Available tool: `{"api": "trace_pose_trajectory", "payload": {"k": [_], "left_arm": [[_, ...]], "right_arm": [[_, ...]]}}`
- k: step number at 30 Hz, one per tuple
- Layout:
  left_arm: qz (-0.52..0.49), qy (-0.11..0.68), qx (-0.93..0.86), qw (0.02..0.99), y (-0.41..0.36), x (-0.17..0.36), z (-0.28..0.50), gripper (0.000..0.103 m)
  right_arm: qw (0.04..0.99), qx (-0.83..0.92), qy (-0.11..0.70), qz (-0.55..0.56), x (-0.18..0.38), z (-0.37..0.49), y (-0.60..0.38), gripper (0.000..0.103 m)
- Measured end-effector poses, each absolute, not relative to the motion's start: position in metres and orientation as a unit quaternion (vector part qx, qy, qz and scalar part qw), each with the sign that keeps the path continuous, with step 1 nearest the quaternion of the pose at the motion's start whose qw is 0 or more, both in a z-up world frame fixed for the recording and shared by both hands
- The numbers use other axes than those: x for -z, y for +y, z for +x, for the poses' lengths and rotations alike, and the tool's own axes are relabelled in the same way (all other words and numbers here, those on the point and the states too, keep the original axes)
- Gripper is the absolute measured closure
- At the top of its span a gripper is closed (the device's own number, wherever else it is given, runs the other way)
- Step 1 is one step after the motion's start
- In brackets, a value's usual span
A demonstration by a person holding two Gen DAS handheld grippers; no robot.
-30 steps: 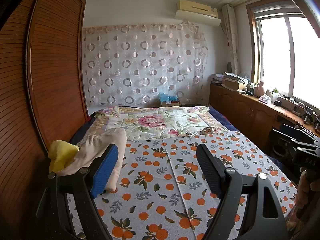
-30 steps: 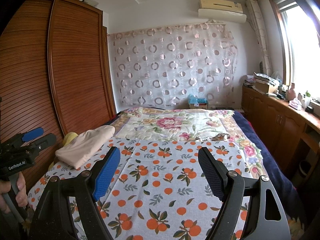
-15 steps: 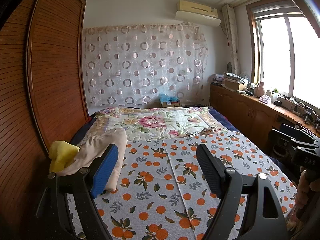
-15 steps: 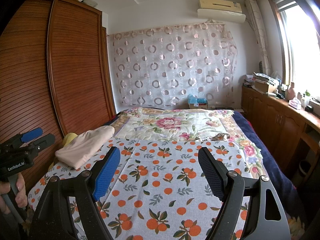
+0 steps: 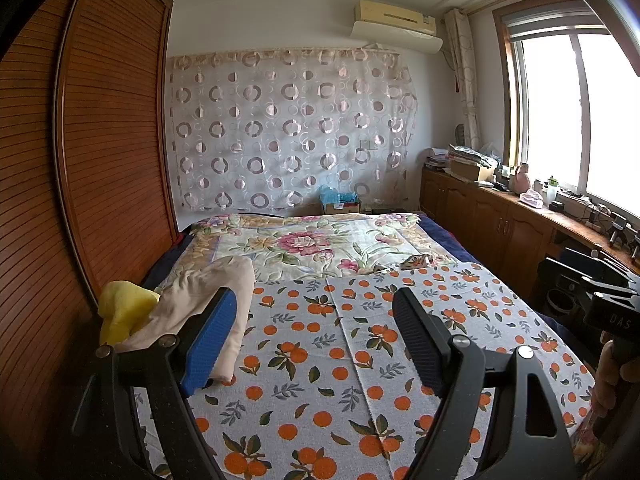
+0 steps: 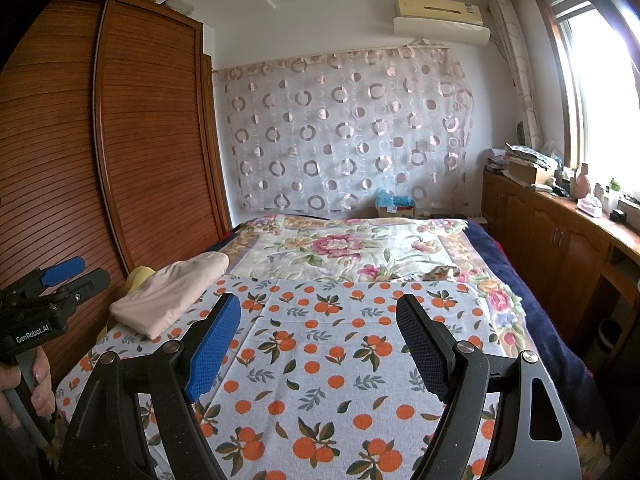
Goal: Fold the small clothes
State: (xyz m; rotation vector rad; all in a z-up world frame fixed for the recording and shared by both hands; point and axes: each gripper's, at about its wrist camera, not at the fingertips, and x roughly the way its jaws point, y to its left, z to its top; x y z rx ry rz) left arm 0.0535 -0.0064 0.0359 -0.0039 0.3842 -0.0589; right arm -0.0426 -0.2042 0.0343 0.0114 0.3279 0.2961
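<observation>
A bed [image 6: 532, 300] fills the middle of the room. A cloth [image 6: 320, 360] lies spread over its near half; a quilt [image 6: 340, 248] covers the far half. A folded garment [image 6: 172, 296] rests on the cloth's left edge, with a second garment [image 5: 124, 308] just beside it, between it and the wardrobe [image 6: 120, 152] along the bed's left side. A small crumpled piece [image 6: 442, 272] lies on the quilt to the right. A curtain [image 6: 348, 132] hangs behind the bed. A worktop [image 6: 592, 220] runs along the right wall, under the window [image 5: 580, 116].
</observation>
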Motion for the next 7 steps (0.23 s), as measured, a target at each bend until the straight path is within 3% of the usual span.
{"api": "trace_pose_trajectory", "payload": {"k": [7], "left_arm": [[-0.001, 0.19, 0.029, 0.981, -0.0064, -0.0354, 0.0535, 0.022]], "right_arm": [[0.976, -0.146, 0.162, 0.006, -0.0342, -0.0427, -0.2032, 0.021]]}}
